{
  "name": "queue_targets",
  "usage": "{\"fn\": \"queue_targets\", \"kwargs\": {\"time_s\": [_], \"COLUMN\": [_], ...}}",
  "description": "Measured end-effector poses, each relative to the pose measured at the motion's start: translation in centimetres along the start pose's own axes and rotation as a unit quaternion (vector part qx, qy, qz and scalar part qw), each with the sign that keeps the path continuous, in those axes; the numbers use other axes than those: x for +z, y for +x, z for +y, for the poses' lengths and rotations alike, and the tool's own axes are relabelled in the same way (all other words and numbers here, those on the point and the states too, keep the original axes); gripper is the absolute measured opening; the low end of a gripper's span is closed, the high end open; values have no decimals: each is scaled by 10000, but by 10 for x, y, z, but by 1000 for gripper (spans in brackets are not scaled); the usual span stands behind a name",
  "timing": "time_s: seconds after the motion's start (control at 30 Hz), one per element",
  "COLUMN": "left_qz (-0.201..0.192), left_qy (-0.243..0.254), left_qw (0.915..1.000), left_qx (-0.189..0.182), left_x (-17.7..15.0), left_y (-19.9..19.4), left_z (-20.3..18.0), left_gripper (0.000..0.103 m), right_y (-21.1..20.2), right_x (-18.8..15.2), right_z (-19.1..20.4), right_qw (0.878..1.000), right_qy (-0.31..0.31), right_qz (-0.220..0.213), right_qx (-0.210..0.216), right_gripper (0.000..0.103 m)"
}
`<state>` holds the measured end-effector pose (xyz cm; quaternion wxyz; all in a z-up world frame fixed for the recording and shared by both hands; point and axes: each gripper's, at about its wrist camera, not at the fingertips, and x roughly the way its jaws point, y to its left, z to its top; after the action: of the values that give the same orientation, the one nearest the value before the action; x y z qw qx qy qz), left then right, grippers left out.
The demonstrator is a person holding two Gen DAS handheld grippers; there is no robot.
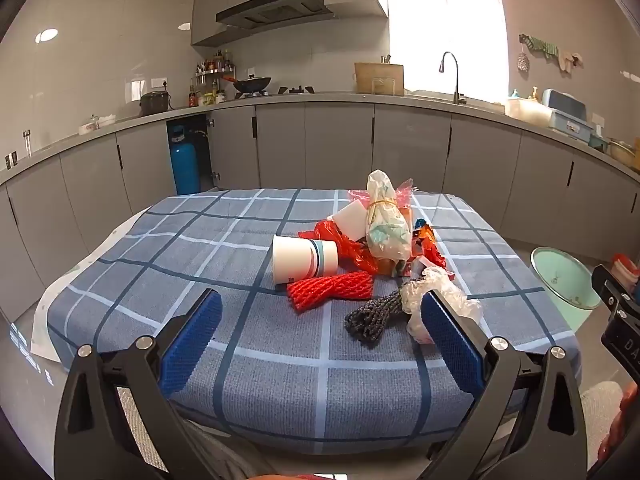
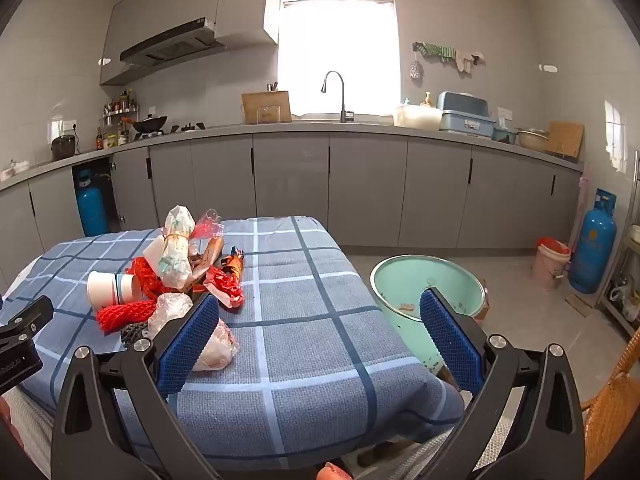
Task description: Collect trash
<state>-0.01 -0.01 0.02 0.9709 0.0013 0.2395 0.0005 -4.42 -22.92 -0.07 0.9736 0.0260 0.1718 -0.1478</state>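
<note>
A heap of trash lies on the blue checked tablecloth (image 1: pixel 248 344): a white paper cup (image 1: pixel 304 260) on its side, a red net (image 1: pixel 330 290), a dark net (image 1: pixel 370 318), clear crumpled plastic (image 1: pixel 440 292), red plastic wrap (image 1: pixel 348 248) and a tied pale bag (image 1: pixel 386 220). My left gripper (image 1: pixel 320 344) hovers open near the table's front edge, short of the heap. The right gripper (image 2: pixel 320 340) is open too, over the table's right front part (image 2: pixel 304 320); a crumpled pinkish bag (image 2: pixel 218 346) lies by its left finger. A mint-green basin (image 2: pixel 424 280) stands on the floor to the right.
Grey kitchen cabinets and a counter (image 2: pixel 360 128) run along the back wall with a sink tap (image 2: pixel 340 96). Blue gas cylinders (image 2: pixel 594 240) stand at the right wall and in an open cabinet. A red-lidded bucket (image 2: pixel 550 258) and a wicker chair (image 2: pixel 612 412) are at the right.
</note>
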Motion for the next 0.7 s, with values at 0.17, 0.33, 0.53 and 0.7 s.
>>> {"fn": "queue_targets", "kwargs": {"time_s": [0.17,0.33,0.53,0.7], "left_qz": [18,-67,-62,-58], "left_qy": [11,63,45,45], "left_qw": [10000,10000,10000,10000], "left_qx": [-39,0,-1,3], "left_x": [2,-1,-1,0], "left_y": [3,1,2,1], "left_z": [1,-3,-2,-3], "left_gripper": [98,98,98,98], "right_y": [0,0,-1,1], "right_x": [-1,-2,0,-1], "right_z": [1,2,1,1], "right_qw": [10000,10000,10000,10000], "right_qy": [-1,-4,-12,-35], "right_qz": [-8,-9,1,-31], "right_qx": [6,6,-4,-8], "right_gripper": [99,99,99,99]}}
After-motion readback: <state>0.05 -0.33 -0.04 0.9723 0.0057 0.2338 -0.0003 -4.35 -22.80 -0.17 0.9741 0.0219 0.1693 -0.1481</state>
